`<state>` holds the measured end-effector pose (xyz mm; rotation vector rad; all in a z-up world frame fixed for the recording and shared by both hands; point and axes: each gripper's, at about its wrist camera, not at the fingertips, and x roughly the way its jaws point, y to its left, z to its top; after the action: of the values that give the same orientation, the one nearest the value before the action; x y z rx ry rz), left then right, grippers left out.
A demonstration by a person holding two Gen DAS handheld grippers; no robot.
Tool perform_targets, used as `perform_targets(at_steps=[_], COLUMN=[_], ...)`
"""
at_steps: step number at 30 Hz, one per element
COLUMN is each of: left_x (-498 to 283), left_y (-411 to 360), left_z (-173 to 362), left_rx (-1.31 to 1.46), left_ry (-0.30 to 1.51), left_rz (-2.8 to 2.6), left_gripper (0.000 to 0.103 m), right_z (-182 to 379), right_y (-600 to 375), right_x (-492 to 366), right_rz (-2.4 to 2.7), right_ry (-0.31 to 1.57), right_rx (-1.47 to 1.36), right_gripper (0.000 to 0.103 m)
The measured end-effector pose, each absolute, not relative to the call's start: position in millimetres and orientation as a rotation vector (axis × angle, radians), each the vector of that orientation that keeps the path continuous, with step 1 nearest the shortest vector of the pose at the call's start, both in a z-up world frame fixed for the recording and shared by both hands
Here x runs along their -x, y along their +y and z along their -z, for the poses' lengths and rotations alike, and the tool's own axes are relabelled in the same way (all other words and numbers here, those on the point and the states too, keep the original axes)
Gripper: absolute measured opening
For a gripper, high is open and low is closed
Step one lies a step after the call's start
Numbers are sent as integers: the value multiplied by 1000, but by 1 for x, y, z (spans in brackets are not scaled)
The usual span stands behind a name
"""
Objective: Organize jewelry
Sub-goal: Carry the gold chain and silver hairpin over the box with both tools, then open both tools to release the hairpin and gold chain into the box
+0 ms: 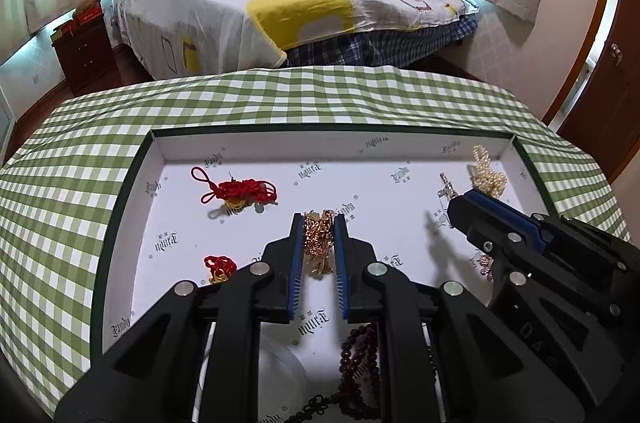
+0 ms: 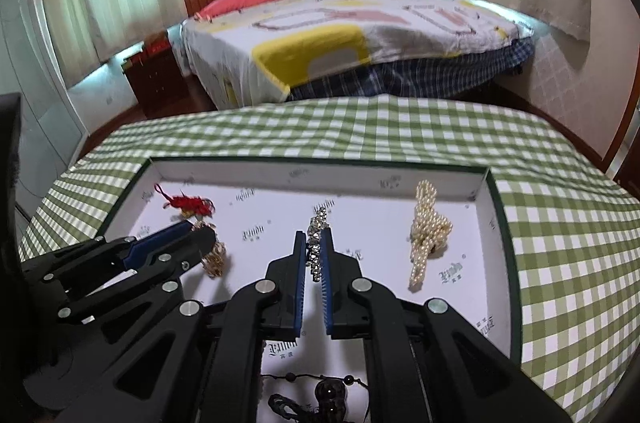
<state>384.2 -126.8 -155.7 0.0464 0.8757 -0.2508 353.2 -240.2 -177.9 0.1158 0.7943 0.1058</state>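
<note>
Right, both hands are loaded over the white box [image 1: 132, 223] on the green-check worktop [image 1: 280, 95], so the step in hand looks like set-down.

Far left of the box floor: red knotted cord piece [image 1: 236, 193], and nearer, a smaller red-and-gold piece [image 1: 218, 267]. Keep clear of both.

Left gripper [image 1: 319, 223]: jaws narrow, clamped on the gold chain [image 1: 318, 243], which hangs bunched between the pads with its tail low, near the box floor; I can't tell if it touches. My read: lower until the bunch rests on the floor, then open; releasing high risks a tangle. Bare floor between the red cord and the right gripper looks like the slot. Dark bead strand [image 1: 358, 363] lies under the gripper body, so don't drag back over it.

Right gripper [image 2: 314, 241]: jaws nearly closed on the rhinestone strand [image 2: 316, 243], pinched mid-length with both ends free. The gap between the gold chain and the pearl strand [image 2: 428, 235] looks free. Pearls sit near the right wall, part propped against the back wall. Lay the strand straight, one end down first.

Grippers are close together; stagger the releases.
</note>
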Motion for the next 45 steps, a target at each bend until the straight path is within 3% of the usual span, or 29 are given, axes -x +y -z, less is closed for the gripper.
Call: perform_targets(at_steps=[23,28,35,37,45], left_x=[-389,-391,-391,-390,-384], left_y=[-127,-125,-118,-115,-113], left_z=[171,173,173,172,165], left_rx=[-49,-33,19,35,12], left_ry=[917,933,953,950,908], left_rz=[244,246,250,252,230], left_gripper=[15,18,50,53,69], right_z=[190,189,188,186,180], right_y=[-242,-243,-249,-253,-266], right_x=[-357,-356,-352,-351,-344], right_rz=[-93,-88,-70,-58,-29], right_ry=[827,817,803,794,758], right_rx=[-110,-110,-128,-138,-153], right_gripper=[8,23,33,42,59])
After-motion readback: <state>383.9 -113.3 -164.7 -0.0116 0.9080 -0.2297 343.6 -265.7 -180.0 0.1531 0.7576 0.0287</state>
